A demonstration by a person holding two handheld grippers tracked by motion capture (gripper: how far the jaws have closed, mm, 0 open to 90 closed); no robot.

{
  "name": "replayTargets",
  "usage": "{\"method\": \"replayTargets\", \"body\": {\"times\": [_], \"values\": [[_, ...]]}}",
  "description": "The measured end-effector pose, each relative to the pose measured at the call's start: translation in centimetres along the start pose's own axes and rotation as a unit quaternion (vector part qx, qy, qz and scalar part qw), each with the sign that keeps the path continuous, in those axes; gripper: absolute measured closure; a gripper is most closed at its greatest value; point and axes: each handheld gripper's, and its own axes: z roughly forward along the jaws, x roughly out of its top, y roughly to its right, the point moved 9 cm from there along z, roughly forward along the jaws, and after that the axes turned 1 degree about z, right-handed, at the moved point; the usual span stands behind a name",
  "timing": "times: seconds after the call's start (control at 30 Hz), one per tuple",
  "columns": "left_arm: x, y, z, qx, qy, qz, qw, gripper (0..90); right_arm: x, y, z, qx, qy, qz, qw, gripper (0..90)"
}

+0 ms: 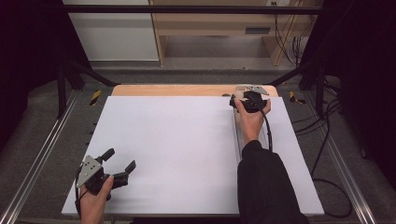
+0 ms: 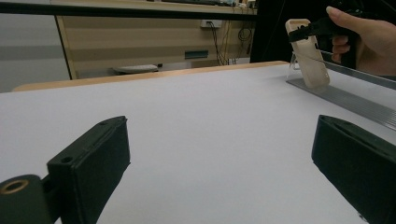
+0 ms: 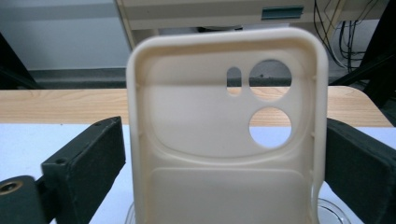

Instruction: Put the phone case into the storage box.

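The table is covered by a white sheet (image 1: 177,149), smooth and bare across its middle, with a strip of pale wooden tabletop (image 1: 173,90) showing along the far edge. Beyond that edge stand a light wooden shelf unit (image 1: 210,28) and a white cabinet (image 1: 112,32), with cables hanging at the far right. A grey floor and metal rails (image 1: 37,158) run along both sides, and a black frame bar crosses overhead.

The left gripper (image 1: 120,164) rests near the front left corner of the sheet, jaws spread wide with nothing but bare white sheet between them.

The right gripper (image 1: 239,100) is at the far right of the sheet, by the wooden strip. In the right gripper view a cream phone case (image 3: 224,140) stands upright between its jaws, hollow side facing the camera, its round camera holes near the top. The right-hand jaw lies against the case's edge; a narrow gap shows between the left-hand jaw and the case, so the jaws stand about case-wide and do not clamp it. In the left gripper view the case leans on a small clear stand (image 2: 295,65) at the end of a long grey metal strip (image 2: 345,100).
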Motion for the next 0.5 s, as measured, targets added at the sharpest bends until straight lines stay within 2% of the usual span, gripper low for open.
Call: {"method": "replayTargets", "body": {"times": [0.13,0.5], "values": [[-0.04,-0.05,0.01,-0.001,-0.001,0.000,1.0000,4.0,0.09,-0.09,-0.10,-0.004,0.002,-0.005,1.0000,4.7],[0.27,-0.24,-0.23,0.008,0.008,0.001,0.9999,4.1,0.51,0.01,-0.49,-0.019,0.008,0.003,0.9998,4.7]]}}
